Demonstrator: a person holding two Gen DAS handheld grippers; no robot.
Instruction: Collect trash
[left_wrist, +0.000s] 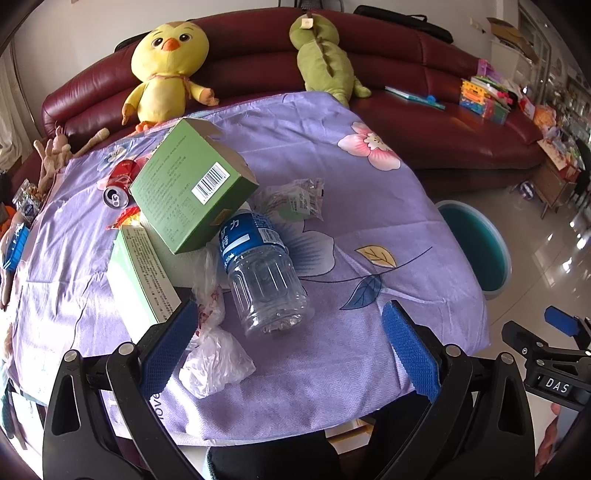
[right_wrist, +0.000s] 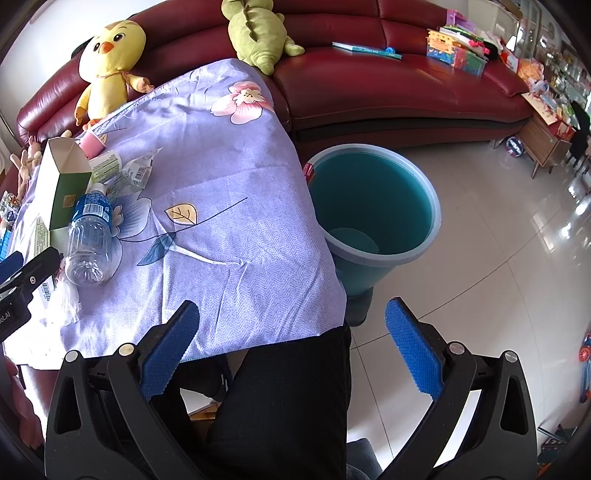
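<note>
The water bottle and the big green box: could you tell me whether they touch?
Touching. In the left wrist view the green box leans on the bottle at its capped end.

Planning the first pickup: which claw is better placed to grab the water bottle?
Left. The open left claw faces the water bottle lying just ahead; the right claw hangs open past the table's edge, nearer the bin.
</note>
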